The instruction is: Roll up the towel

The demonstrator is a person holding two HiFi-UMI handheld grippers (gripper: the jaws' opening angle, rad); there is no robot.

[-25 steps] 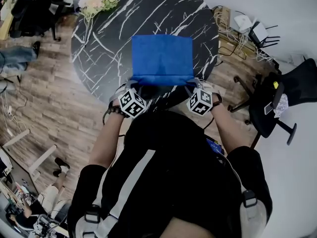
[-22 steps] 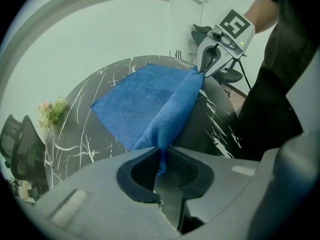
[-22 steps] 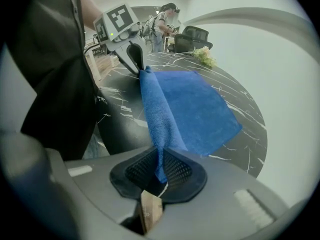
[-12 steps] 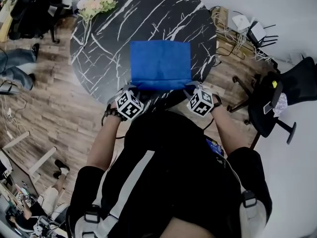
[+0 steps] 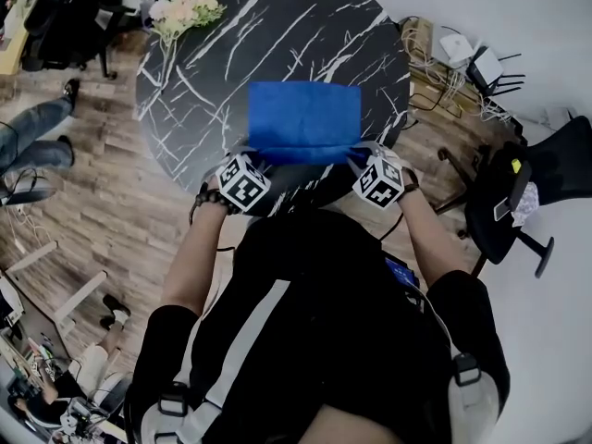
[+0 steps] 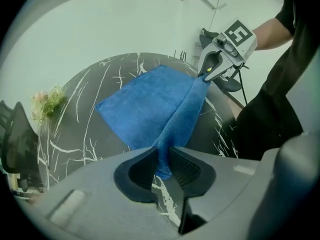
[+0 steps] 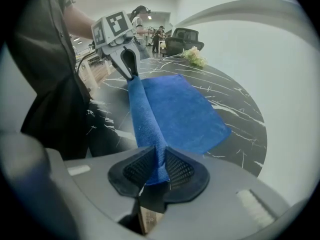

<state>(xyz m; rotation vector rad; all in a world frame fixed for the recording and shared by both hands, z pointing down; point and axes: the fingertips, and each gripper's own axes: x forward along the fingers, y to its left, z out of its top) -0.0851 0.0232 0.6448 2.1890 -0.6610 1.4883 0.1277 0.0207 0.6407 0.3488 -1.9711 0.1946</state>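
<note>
**Towel edge held between two hand-held grippers**

The left hand-held gripper [image 6: 162,166] and the right hand-held gripper [image 7: 159,169] each pinch one near corner of the blue towel [image 5: 305,118]. Both pairs of jaws have just been easing apart, with cloth between the pads. The pinched edge stretches from one gripper to the other, raised. The rest of the towel lies flat ahead of them on the black marbled bench [image 5: 203,72].

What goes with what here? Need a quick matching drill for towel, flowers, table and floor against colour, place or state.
Things:
1. towel
2. flowers
3. table
4. floor

Descriptions:
a. black with white veins
b. brown wood planks
c. blue, near edge lifted off the table
d. at the table's far left rim

Pairs: 1-c, 2-d, 3-a, 4-b
</note>
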